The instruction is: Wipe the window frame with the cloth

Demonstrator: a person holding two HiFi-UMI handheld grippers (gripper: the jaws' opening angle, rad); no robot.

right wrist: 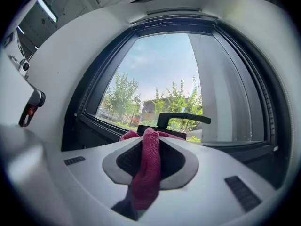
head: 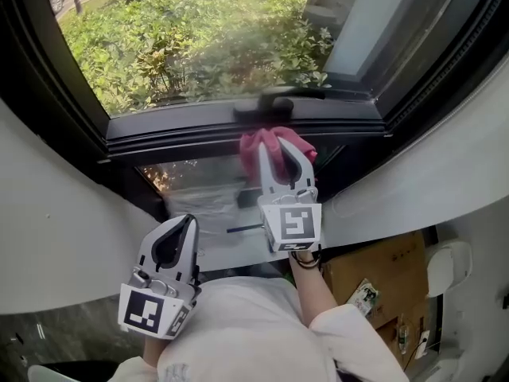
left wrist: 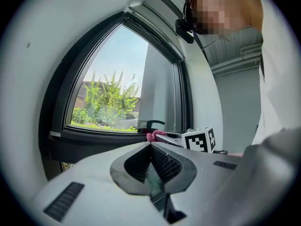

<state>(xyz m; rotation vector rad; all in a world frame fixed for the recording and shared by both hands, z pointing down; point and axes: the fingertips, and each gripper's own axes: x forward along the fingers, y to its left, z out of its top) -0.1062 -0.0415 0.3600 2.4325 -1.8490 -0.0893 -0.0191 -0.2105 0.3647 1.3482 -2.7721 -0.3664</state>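
Pinching the pink cloth (head: 274, 136), right gripper (head: 280, 151) holds it at the window frame (head: 199, 130) lower rail beside the handle (head: 266, 106). Left gripper (head: 184, 223) idle, jaws pressed together, empty. Wiping looks barely begun; most of the frame is left.

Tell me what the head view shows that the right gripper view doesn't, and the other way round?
Only the head view: the left gripper, shut and empty, held low and away from the window; the person's white sleeve; a cardboard box below the sill.
Only the right gripper view: blue sky and what looks like a building behind the trees.
Both: the pink cloth pinched in the right gripper, the black window handle and the dark window frame.
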